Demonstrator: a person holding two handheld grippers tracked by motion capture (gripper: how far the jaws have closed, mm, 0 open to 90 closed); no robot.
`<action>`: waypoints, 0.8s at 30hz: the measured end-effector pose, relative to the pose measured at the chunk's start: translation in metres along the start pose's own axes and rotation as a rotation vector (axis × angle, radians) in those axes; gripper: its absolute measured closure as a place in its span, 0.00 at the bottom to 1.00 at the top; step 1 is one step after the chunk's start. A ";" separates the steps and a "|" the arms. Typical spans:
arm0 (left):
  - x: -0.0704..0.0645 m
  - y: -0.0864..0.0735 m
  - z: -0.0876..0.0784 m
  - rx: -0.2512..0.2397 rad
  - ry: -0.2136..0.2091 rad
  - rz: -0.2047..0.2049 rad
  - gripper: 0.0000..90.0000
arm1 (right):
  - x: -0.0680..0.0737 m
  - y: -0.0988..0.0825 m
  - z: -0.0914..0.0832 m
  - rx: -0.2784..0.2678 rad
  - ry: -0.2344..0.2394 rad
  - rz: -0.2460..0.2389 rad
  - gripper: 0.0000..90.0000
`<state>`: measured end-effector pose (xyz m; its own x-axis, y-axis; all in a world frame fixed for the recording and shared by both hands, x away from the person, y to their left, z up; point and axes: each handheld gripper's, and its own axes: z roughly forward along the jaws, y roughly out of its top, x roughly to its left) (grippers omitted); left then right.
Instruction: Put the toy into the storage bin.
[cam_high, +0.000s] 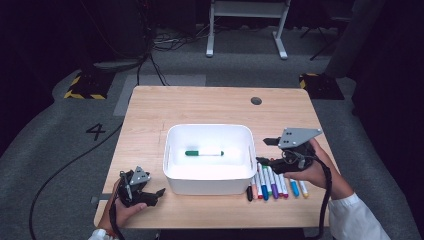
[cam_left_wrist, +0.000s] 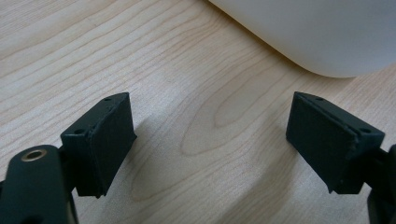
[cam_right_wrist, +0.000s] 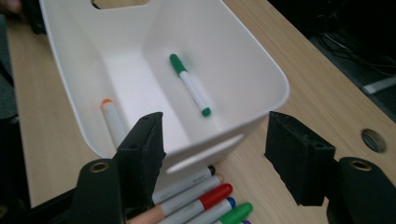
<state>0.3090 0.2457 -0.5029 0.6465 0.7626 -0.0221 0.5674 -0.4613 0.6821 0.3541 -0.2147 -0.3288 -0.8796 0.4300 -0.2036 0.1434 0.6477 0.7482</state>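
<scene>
A white bin stands mid-table. Inside it lie a white marker with a green cap and, against the wall, a white marker with an orange tip. A row of several coloured markers lies on the table by the bin's front right corner. My right gripper hovers at the bin's right rim above that row, open, with nothing between its jaws. My left gripper rests low by the bin's front left corner, open and empty, over bare wood.
The wooden table has a round cable hole at the back right. Cables trail from both grippers off the near edge. A white frame stand is on the floor beyond the table.
</scene>
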 end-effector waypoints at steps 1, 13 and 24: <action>0.000 0.000 0.000 0.001 -0.002 0.000 0.17 | -0.002 -0.006 -0.003 0.000 -0.020 0.014 0.41; 0.000 0.000 0.000 0.001 -0.004 0.003 0.17 | -0.022 -0.074 -0.013 0.072 -0.152 0.148 0.39; 0.000 0.000 0.000 0.000 -0.004 0.000 0.17 | -0.036 -0.133 0.000 0.139 -0.213 0.260 0.40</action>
<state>0.3090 0.2455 -0.5030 0.6482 0.7611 -0.0250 0.5679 -0.4612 0.6818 0.3667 -0.3168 -0.4208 -0.6935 0.7034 -0.1556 0.4231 0.5725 0.7023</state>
